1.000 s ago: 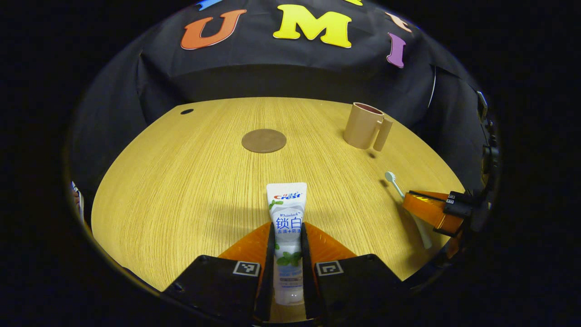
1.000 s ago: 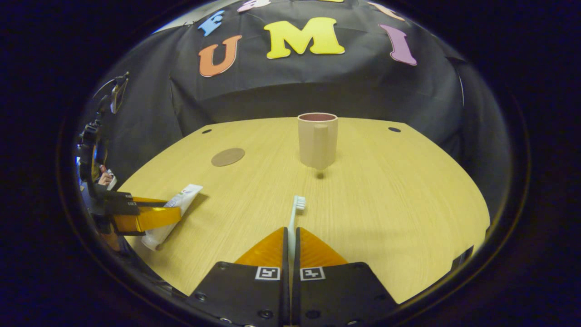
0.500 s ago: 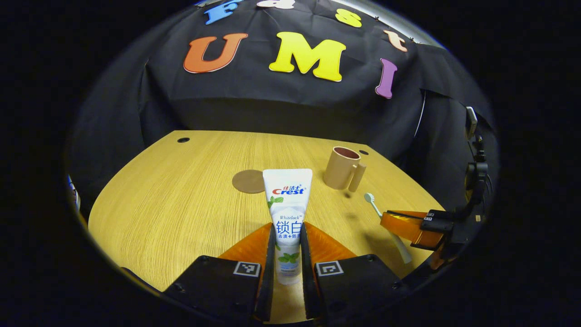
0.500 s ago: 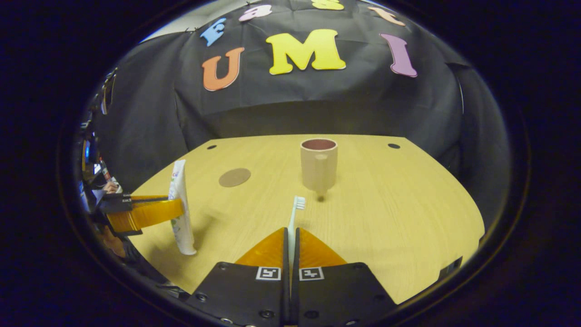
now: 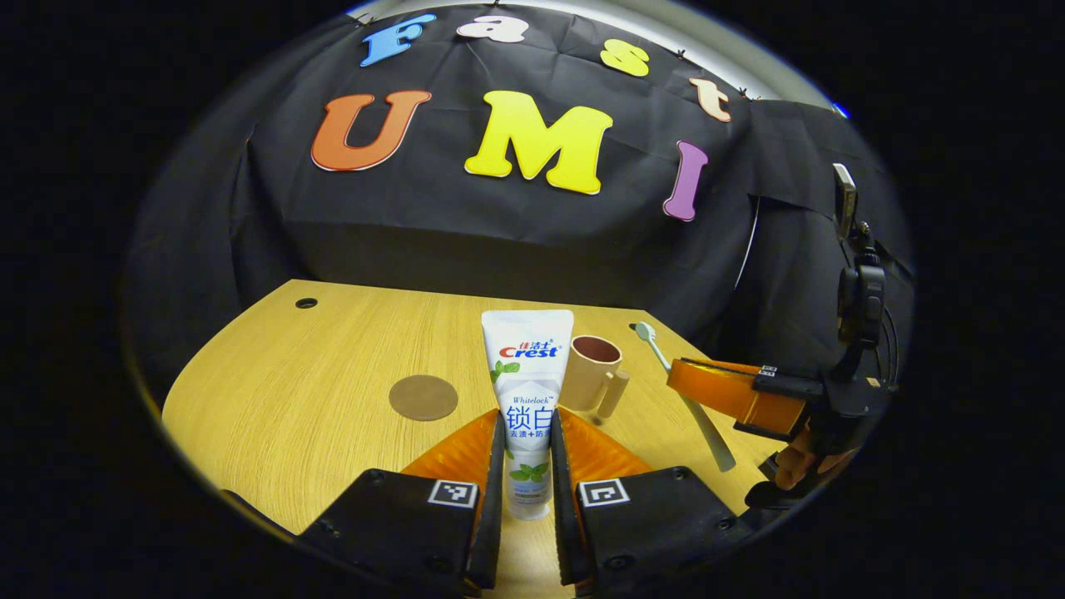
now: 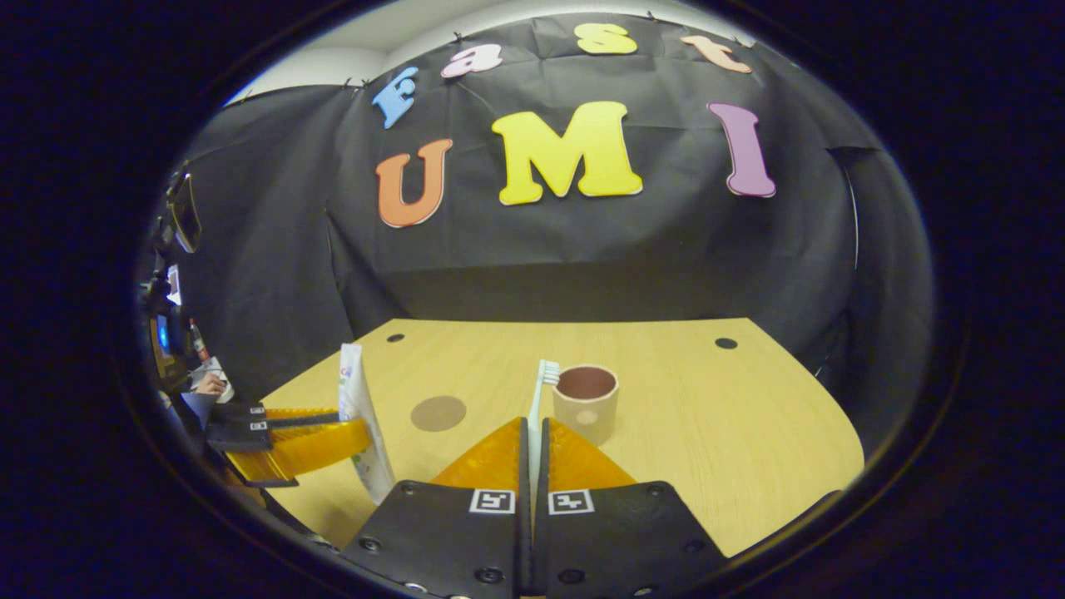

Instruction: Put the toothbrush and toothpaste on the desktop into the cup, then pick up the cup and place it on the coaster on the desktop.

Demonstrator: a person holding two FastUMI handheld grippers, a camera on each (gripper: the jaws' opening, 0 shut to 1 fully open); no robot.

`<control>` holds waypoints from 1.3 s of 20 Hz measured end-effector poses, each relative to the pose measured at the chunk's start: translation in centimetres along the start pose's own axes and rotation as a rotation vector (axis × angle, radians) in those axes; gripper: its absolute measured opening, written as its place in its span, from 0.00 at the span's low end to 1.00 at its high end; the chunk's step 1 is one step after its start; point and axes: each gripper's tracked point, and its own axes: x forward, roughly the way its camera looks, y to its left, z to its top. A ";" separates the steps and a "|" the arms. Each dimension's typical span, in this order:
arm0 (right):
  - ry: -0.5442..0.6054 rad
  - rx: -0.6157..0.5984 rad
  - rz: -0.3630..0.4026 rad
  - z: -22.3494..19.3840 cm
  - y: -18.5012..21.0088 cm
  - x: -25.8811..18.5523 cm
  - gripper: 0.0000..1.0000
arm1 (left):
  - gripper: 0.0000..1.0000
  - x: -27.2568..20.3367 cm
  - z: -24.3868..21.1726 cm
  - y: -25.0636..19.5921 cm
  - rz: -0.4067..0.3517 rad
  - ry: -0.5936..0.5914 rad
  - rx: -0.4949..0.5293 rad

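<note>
My left gripper (image 5: 527, 433) is shut on a white toothpaste tube (image 5: 527, 374), held upright above the wooden desk (image 5: 274, 391). My right gripper (image 6: 533, 433) is shut on a white toothbrush (image 6: 541, 391), bristles up. The beige cup (image 6: 585, 401) with a handle stands on the desk just ahead of the right gripper; in the left gripper view the cup (image 5: 589, 373) is right behind the tube. A round brown coaster (image 5: 423, 397) lies left of the cup, also seen as the coaster (image 6: 438, 413). The right gripper (image 5: 707, 387) with the toothbrush (image 5: 682, 391) is at the right; the left gripper (image 6: 333, 428) with the tube (image 6: 359, 424) is at the left.
The desk has small dark cable holes near its far corners, such as one hole (image 5: 306, 303) and another hole (image 6: 725, 343). Black cloth walls close the desk's far and side edges. A hand (image 5: 799, 462) holds the right gripper at the desk's right edge.
Both grippers have lifted their loads off the desk and risen higher, tilting up. The tube went from lying flat to upright; the toothbrush now hangs in the air near the cup.
</note>
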 end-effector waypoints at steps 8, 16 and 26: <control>-0.095 0.004 0.011 7.1 -3.3 7.5 0.00 | 0.30 4.6 3.3 -2.3 -0.053 -0.042 -0.015; -0.195 0.037 0.038 9.0 -5.8 17.2 0.00 | 0.30 9.2 5.1 -6.3 -0.183 -0.101 0.002; -0.192 -0.005 0.066 6.8 -5.8 19.9 0.01 | 0.30 12.0 3.1 -4.5 -0.186 -0.071 -0.079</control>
